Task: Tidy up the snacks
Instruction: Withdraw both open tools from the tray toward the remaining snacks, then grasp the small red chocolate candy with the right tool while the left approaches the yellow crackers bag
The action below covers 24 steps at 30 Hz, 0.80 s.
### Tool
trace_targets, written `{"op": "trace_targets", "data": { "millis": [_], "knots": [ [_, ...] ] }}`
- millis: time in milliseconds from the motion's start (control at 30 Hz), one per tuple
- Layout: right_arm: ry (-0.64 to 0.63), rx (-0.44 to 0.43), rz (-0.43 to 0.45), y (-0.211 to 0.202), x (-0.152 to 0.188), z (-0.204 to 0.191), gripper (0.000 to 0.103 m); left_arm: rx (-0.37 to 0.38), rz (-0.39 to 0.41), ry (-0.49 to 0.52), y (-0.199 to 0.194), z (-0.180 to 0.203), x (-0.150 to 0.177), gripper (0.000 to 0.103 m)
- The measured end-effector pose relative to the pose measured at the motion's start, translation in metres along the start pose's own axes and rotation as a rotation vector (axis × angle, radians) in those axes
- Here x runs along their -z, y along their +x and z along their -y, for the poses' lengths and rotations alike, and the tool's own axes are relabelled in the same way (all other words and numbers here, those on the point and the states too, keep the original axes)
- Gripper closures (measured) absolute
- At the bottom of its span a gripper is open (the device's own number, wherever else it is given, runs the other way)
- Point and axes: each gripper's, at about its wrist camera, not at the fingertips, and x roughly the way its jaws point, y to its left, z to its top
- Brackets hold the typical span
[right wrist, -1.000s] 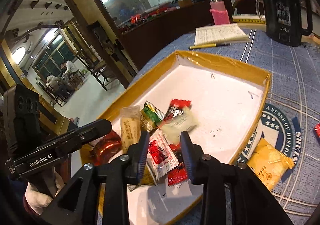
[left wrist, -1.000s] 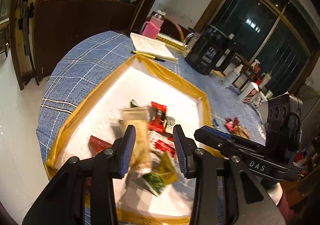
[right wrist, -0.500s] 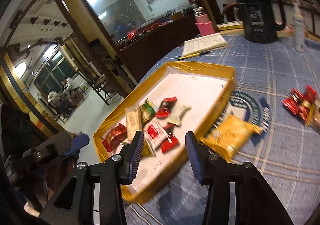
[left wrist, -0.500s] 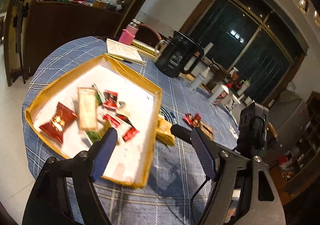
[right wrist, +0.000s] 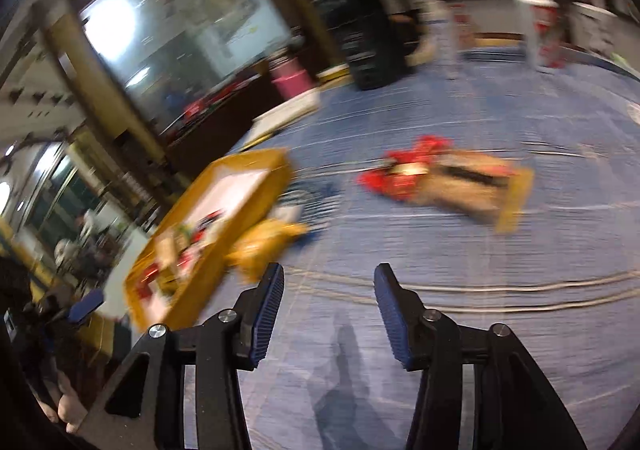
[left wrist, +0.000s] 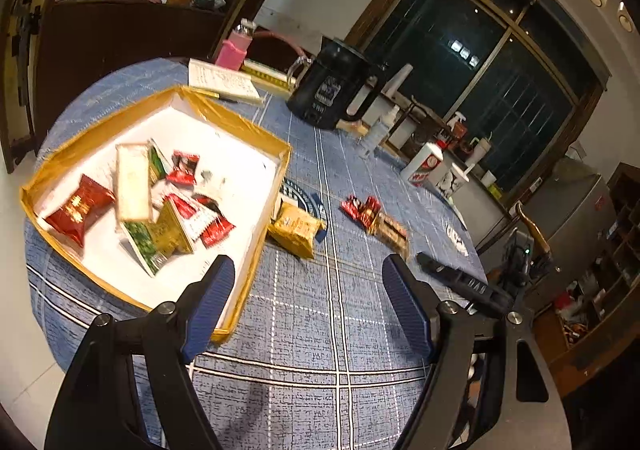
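A shallow yellow-rimmed white box point(left wrist: 244, 128) on the blue checked tablecloth holds several snack packets, among them a red packet point(left wrist: 78, 208) and a long beige bar point(left wrist: 133, 182). A yellow packet point(left wrist: 295, 228) lies on the cloth just right of the box. A red packet point(left wrist: 360, 208) and a brown bar point(left wrist: 392, 230) lie further right. My left gripper point(left wrist: 306, 302) is open and empty above the cloth near the box's front corner. My right gripper point(right wrist: 328, 306) is open and empty; its view is blurred, with the box point(right wrist: 256, 164), yellow packet point(right wrist: 264, 244), red packet point(right wrist: 404, 170) and brown bar point(right wrist: 476, 190) ahead.
A black kettle point(left wrist: 330, 90), a notebook with a pen point(left wrist: 224, 82), a pink bottle point(left wrist: 234, 50) and white bottles point(left wrist: 424, 170) stand at the table's far side. The other gripper point(left wrist: 464, 282) shows at the right edge of the left wrist view.
Both grippers have pulled back from over the box and swung right, and both opened wider. The beige bar now lies in the box. The right wrist view is now motion-blurred.
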Motion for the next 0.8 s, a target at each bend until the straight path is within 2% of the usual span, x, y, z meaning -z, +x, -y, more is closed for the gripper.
{"op": "trace_targets", "data": {
  "millis": [133, 267, 600, 800],
  "knots": [
    [0.051, 0.068, 0.017, 0.0, -0.013, 0.034, 0.053, 0.017, -0.069, 0.0, 0.023, 0.002, 0.006, 0.027],
    [0.064, 0.094, 0.02, 0.016, -0.028, 0.042, 0.052, 0.015, -0.089, 0.034, 0.03, 0.006, 0.009, 0.027],
    [0.002, 0.108, -0.024, 0.088, -0.079, 0.003, 0.052, 0.022, -0.118, 0.122, 0.042, 0.012, 0.012, 0.027],
    [-0.022, 0.228, -0.094, 0.147, -0.099, -0.005, 0.052, 0.027, -0.133, 0.177, 0.044, 0.016, 0.013, 0.027]
  ]
}}
